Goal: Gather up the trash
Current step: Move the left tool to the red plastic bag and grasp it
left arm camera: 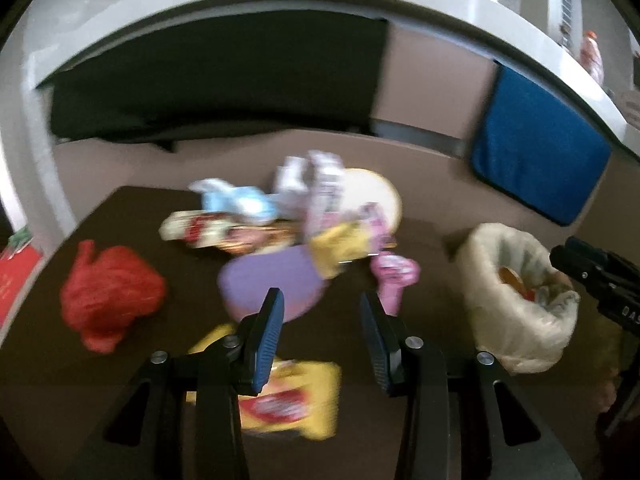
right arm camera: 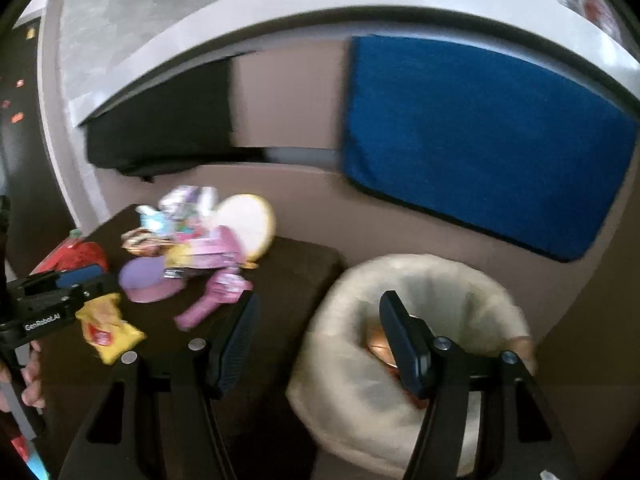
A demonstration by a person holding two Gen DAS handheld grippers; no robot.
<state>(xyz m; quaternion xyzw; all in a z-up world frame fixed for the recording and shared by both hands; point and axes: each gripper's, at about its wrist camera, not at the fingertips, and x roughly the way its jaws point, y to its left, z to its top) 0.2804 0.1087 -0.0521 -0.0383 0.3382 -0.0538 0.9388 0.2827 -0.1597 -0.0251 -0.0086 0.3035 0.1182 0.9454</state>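
Trash lies on a dark brown table point(left arm camera: 48, 360): a yellow chip packet point(left arm camera: 296, 404), a pink wrapper point(left arm camera: 394, 276), a crumpled red bag point(left arm camera: 108, 296), a purple disc point(left arm camera: 272, 284) and a pile of wrappers point(left arm camera: 280, 208). My left gripper point(left arm camera: 320, 308) hovers open above the yellow packet and purple disc, with nothing between its fingers. A bin lined with a whitish bag point(right arm camera: 420, 340) stands at the table's right end. My right gripper point(right arm camera: 320, 312) is open and empty, its right finger over the bin's mouth. The views are blurred.
A cream round plate point(left arm camera: 376, 196) sits behind the pile. A blue cushion point(right arm camera: 480, 140) leans against the beige wall behind the bin, under a white ledge point(right arm camera: 320, 12). A hand point(right arm camera: 32, 376) holds the left gripper point(right arm camera: 86, 280) beside the yellow packet point(right arm camera: 108, 328).
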